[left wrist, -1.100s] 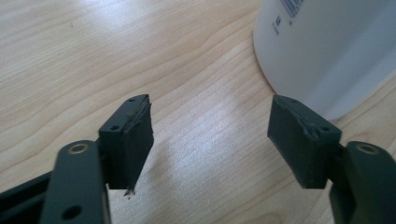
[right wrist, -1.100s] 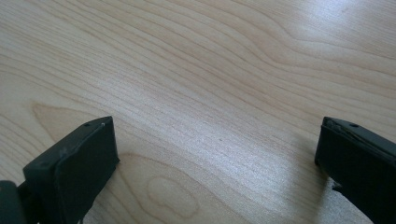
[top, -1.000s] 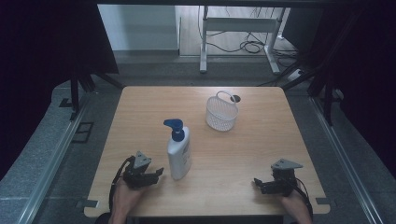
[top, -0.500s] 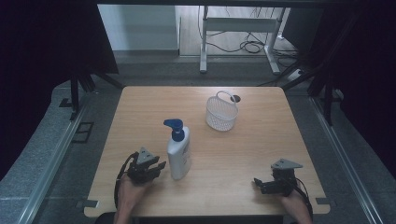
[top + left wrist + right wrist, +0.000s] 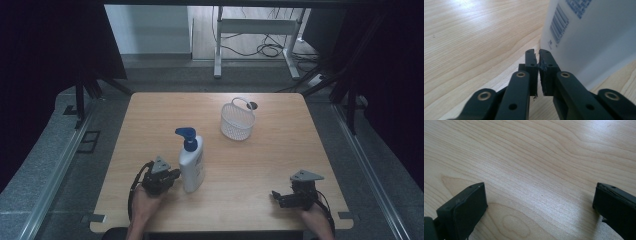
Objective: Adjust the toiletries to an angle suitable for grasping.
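High view. Counter (image 5: 260, 175): light wood, square. Bottle (image 5: 191, 164): white pump bottle with a blue pump head, upright, left of centre toward the near edge; its fill level cannot be told. Basket (image 5: 237, 121): white mesh with a hoop handle, upright toward the far edge and well apart from the bottle; nothing seen inside it. A small dark disc (image 5: 252, 105) lies just behind the basket. Left tongs (image 5: 172, 175): held low at the near left, tips just beside the bottle's base. Right tongs (image 5: 278, 196): at the near right, well apart from bottle and basket.

Left gripper view. Left tongs (image 5: 538, 55): jaws have just been closing and now stand pressed together, nothing between them. The bottle (image 5: 594, 37) rises just to the right of the jaws, its barcode and blue print facing the camera; whether the jaw touches its wall cannot be told. Bare counter (image 5: 474, 37) lies to the left.

Right gripper view. Right tongs (image 5: 540, 200): jaws spread wide, nothing between them, over bare counter (image 5: 536, 157).
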A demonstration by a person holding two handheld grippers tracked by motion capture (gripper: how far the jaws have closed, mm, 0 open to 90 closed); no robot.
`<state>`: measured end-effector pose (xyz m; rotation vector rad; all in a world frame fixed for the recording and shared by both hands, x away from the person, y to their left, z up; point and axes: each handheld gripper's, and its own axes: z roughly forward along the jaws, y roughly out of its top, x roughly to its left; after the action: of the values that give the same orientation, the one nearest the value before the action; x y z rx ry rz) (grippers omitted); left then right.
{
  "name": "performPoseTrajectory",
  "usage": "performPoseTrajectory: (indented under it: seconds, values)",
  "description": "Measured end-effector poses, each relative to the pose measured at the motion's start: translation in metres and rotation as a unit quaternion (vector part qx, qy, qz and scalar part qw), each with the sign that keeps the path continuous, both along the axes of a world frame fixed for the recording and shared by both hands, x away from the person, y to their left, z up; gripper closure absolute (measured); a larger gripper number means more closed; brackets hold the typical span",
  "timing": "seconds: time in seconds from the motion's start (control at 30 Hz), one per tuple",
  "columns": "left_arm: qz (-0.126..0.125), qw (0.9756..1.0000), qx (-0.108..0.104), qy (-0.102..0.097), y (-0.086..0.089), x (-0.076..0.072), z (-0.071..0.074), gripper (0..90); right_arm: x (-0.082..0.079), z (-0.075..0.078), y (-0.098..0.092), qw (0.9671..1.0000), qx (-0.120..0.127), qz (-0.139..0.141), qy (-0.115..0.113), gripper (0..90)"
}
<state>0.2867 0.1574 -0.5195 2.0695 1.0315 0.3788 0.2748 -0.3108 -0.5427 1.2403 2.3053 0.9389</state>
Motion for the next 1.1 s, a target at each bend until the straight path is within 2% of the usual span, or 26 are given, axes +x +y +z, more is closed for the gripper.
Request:
performPoseTrajectory:
  seconds: [0.3,0.6,1.1]
  values:
    - [-0.010,0.9999,0.002,0.008,-0.007,0.000,-0.002,89.2,0.000,0.000,0.000,1.0000,0.000,0.000,0.000,0.0]
    - [-0.009,0.9999,0.006,0.013,-0.009,-0.001,-0.003,89.3,0.000,0.000,0.000,1.0000,0.000,0.001,-0.001,0.0]
    - [-0.034,0.9992,0.010,0.020,-0.022,-0.007,-0.004,89.3,0.000,0.000,0.000,1.0000,0.000,0.000,0.000,0.0]
